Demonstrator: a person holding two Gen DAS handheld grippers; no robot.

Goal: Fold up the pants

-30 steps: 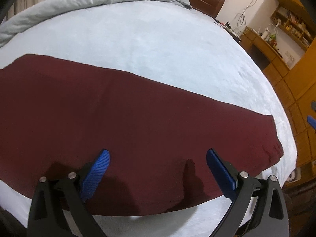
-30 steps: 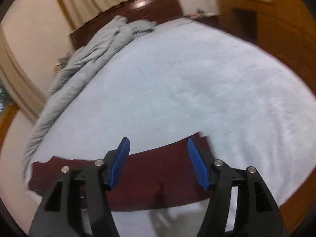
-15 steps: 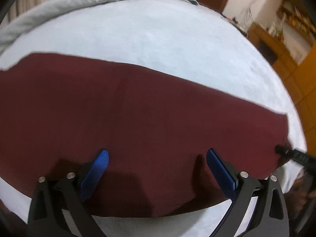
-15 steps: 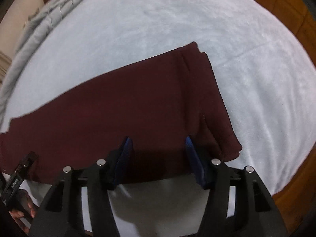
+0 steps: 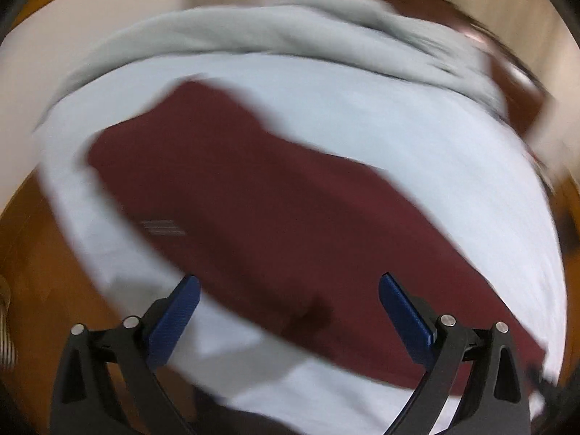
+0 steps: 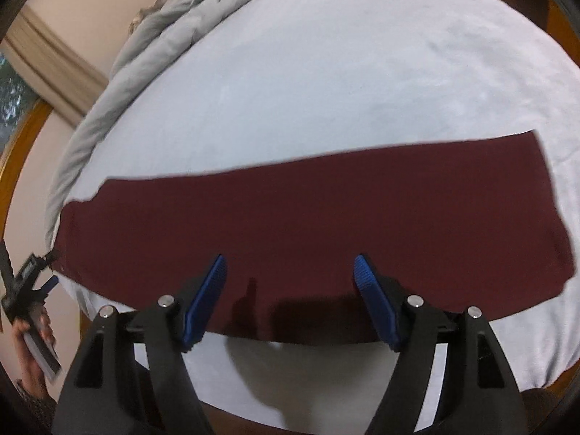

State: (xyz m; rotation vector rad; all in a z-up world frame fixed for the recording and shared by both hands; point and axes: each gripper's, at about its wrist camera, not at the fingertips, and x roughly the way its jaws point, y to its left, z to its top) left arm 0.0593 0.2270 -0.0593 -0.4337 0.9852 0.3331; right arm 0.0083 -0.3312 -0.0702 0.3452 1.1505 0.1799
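Maroon pants (image 6: 326, 224): one long flat band across frame centre on the bed (image 6: 326, 72); crosswise folds pending. Left gripper (image 5: 290, 311), right gripper (image 6: 290, 282): wide, empty, the right's jaws just opened further.

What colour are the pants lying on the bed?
Dark maroon pants, clearest in the right wrist view.

Bed (image 6: 326, 72) with pale blue sheet is carrying maroon pants (image 6: 326, 217), lying flat in a long band across its near part. Grey duvet (image 6: 145, 54) is lying bunched along its far-left edge.
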